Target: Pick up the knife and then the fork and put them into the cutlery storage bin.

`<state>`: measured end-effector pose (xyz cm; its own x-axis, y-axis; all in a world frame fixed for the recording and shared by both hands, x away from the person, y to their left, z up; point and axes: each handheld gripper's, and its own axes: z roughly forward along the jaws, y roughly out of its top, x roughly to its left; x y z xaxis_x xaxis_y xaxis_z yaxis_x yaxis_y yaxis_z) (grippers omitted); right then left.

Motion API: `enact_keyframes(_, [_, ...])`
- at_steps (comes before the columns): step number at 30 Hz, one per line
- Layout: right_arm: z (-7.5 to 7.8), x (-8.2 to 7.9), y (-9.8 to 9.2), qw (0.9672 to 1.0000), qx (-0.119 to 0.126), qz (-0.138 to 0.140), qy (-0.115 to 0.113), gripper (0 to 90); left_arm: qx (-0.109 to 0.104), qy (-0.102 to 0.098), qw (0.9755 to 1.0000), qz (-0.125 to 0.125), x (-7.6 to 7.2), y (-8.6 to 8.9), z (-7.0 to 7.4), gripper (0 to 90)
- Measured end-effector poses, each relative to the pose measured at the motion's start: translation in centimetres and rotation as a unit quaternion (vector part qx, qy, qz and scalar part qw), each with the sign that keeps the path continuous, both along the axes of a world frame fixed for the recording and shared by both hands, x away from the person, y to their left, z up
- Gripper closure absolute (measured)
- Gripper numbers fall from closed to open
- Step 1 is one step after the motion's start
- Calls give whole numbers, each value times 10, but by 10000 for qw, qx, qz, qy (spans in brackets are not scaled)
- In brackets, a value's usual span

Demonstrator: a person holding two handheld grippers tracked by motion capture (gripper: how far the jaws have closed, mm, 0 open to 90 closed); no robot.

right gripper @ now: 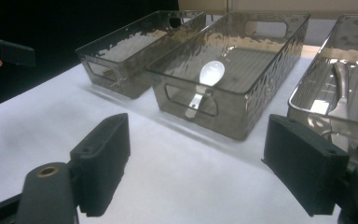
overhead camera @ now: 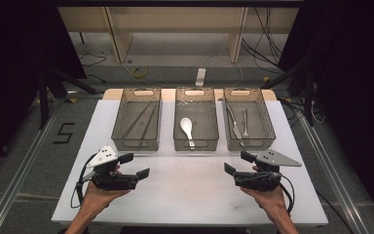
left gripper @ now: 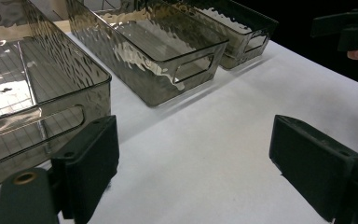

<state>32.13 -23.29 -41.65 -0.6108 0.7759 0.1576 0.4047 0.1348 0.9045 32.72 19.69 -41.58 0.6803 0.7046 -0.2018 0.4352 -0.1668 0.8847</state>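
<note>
The place was a lab set up for recording, not a home or kitchen. A white board [overhead camera: 185,195] served as the tabletop, framed by aluminium rails [overhead camera: 24,161] on a grey floor. Black curtains [overhead camera: 9,58] closed in both sides. Loose cables [overhead camera: 268,39] ran across the floor beyond the table, near a white power strip [overhead camera: 200,76]. A black number 5 [overhead camera: 64,132] was taped on the floor at the left. Bare wooden shelving [overhead camera: 175,24] stood at the back.
</note>
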Motion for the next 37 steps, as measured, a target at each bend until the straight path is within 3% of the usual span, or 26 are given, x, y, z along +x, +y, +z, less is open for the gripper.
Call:
enact_keyframes(7, [-3,-13,-1,9999,-100,46,-90,209,-45,-14,10000,-29,-1,1,0,151])
enact_keyframes(15, [-13,-24,-10,9999,-128,-33,15,197,-63,-31,9999,-78,-1,0,0,150])
enact_keyframes(37, [-13,-25,-13,9998,-142,-127,-18,188,-14,-31,9999,-112,-2,-1,0,148])
